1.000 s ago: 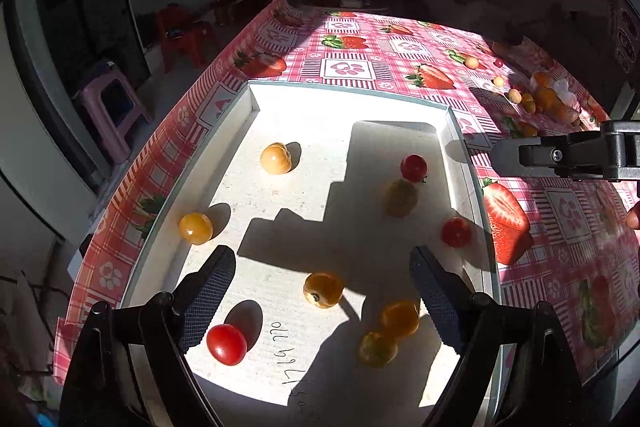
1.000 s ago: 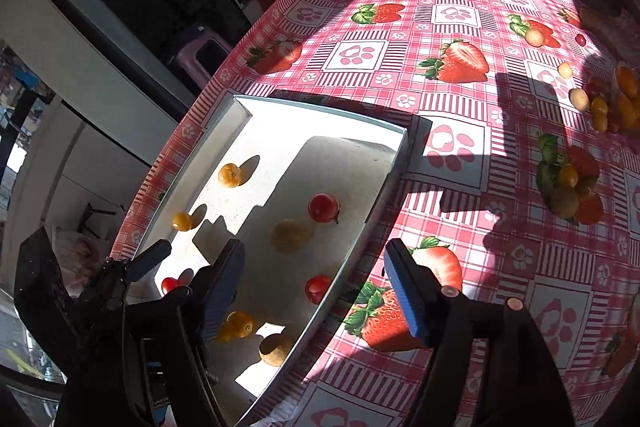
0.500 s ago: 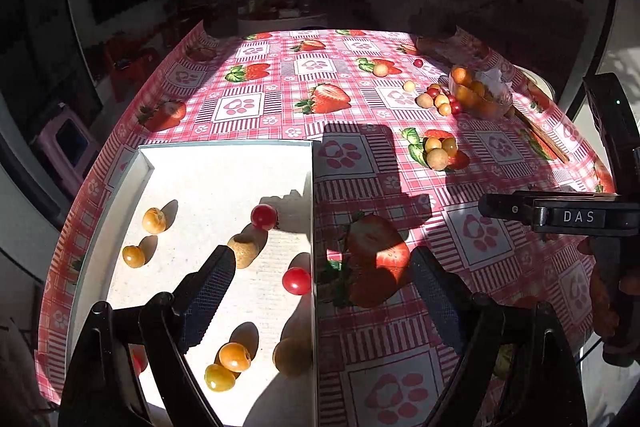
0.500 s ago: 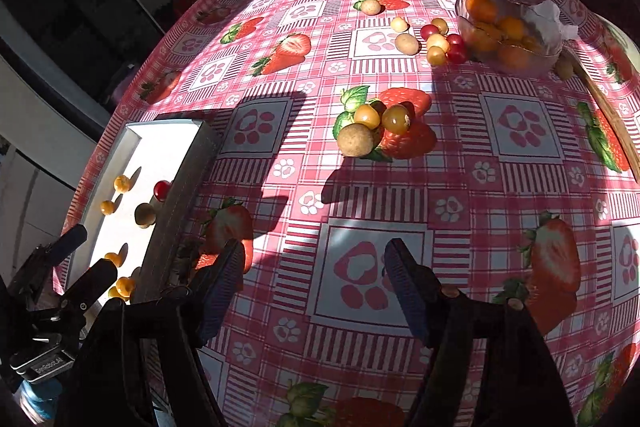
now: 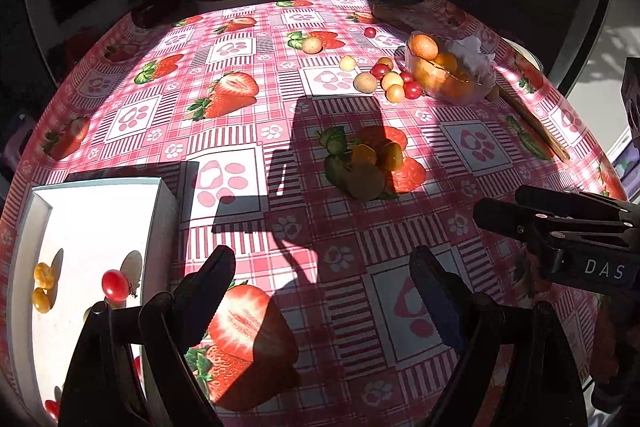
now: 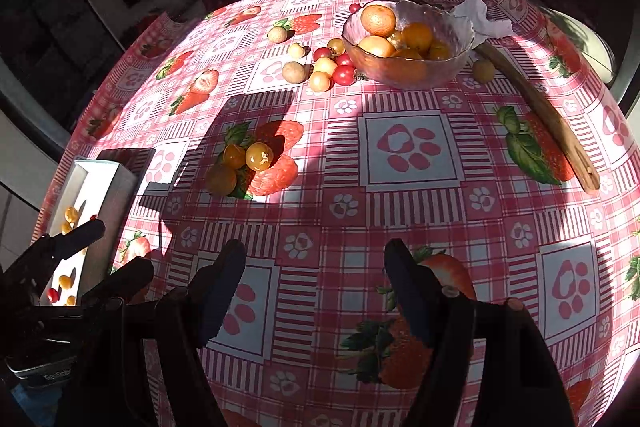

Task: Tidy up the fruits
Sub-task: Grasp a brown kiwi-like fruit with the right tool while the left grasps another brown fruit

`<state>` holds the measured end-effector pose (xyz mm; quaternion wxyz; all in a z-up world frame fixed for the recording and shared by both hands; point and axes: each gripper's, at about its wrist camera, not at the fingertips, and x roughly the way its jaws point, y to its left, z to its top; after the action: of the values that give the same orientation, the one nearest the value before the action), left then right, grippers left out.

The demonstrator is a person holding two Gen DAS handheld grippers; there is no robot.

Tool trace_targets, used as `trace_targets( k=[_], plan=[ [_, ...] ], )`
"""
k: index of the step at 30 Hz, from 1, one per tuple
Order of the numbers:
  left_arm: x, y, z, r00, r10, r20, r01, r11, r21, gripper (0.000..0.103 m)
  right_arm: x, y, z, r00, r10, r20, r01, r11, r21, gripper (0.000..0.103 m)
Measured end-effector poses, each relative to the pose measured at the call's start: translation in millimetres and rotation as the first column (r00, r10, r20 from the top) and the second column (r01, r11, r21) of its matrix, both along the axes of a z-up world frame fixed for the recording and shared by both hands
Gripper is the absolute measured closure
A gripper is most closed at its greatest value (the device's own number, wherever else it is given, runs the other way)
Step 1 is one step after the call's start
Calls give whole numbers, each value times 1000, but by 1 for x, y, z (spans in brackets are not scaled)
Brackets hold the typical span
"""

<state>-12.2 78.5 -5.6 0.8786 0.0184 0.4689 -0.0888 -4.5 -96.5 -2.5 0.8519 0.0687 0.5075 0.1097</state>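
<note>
left tool (image 5: pixel 324 275) fingers apart, empty | right tool (image 6: pixel 316 267) fingers apart, empty | both over table (image 6: pixel 412 211) | three fruits (image 6: pixel 240 163) mid-table | others beside glass bowl (image 6: pixel 408 67) | several in white tray (image 5: pixel 88 227)

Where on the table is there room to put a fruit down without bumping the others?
Bare cloth lies between the three fruits in the middle and the wooden stick, in front of the bowl. More lies near both open grippers, right of the tray. It is crowded left of the bowl, where small fruits bunch.
</note>
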Motion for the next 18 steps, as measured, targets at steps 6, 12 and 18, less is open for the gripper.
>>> trace_targets(
  k=[6,12,18],
  plan=[
    [29,-19,-11,1000,-22,7,22,999,27,14,23,0,-8,1000,15,-12,-14,998,56,43],
    [45,-26,-20,999,-32,7,31,999,37,25,40,-4,-15,999,34,-23,-32,996,87,44],
    [50,-28,-26,999,-37,15,36,999,36,45,52,4,-18,997,78,-27,-75,992,106,44]
  ],
)
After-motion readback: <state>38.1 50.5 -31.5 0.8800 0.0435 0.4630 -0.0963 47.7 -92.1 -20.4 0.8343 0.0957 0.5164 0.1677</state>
